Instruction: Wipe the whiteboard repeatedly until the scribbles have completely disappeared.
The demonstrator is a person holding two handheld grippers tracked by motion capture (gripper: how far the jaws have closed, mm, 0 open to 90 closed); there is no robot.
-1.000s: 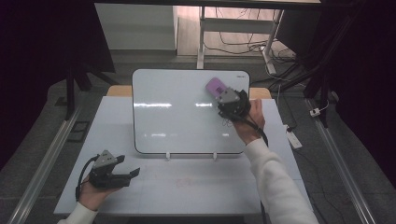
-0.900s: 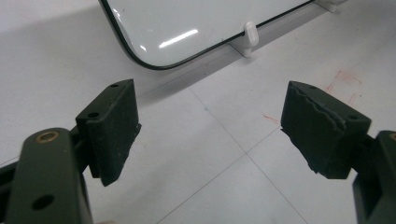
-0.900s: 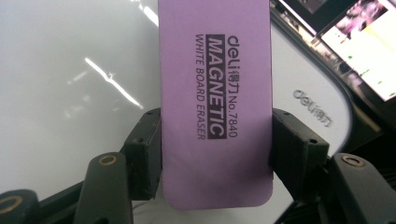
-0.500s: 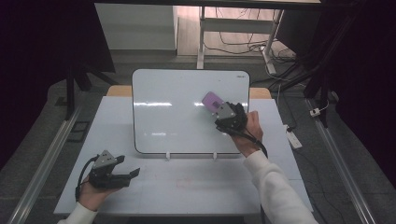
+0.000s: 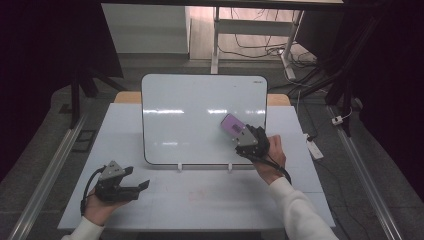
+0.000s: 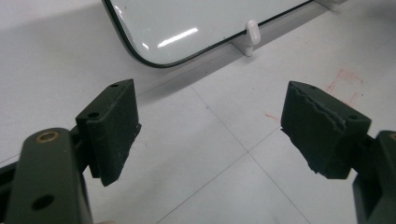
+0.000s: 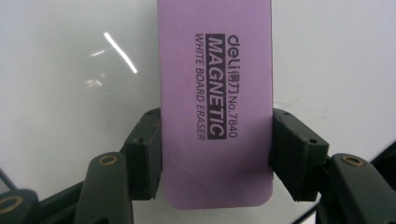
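A purple magnetic whiteboard eraser (image 7: 215, 102) sits clamped by its long sides in my right gripper (image 7: 217, 154), which is shut on it. In the high view the eraser (image 5: 233, 124) lies against the lower right part of the white whiteboard (image 5: 195, 115), with the right gripper (image 5: 246, 136) just below and right of it. The whiteboard leans on two small white stands. My left gripper (image 5: 141, 181) rests low at the table's front left, jaws open with nothing between them. In the left gripper view the left gripper (image 6: 210, 135) points at the whiteboard's lower corner (image 6: 140, 51).
The white table (image 5: 200, 200) carries faint red marks (image 6: 345, 84) in front of the board. A white board stand (image 6: 251, 32) sticks out at the board's lower edge. Cables, a power strip (image 5: 314, 148) and dark frame legs lie on the floor around the table.
My right gripper has carried the eraser down the board's right side, from near the upper right corner to the lower right part. The left gripper has kept still.
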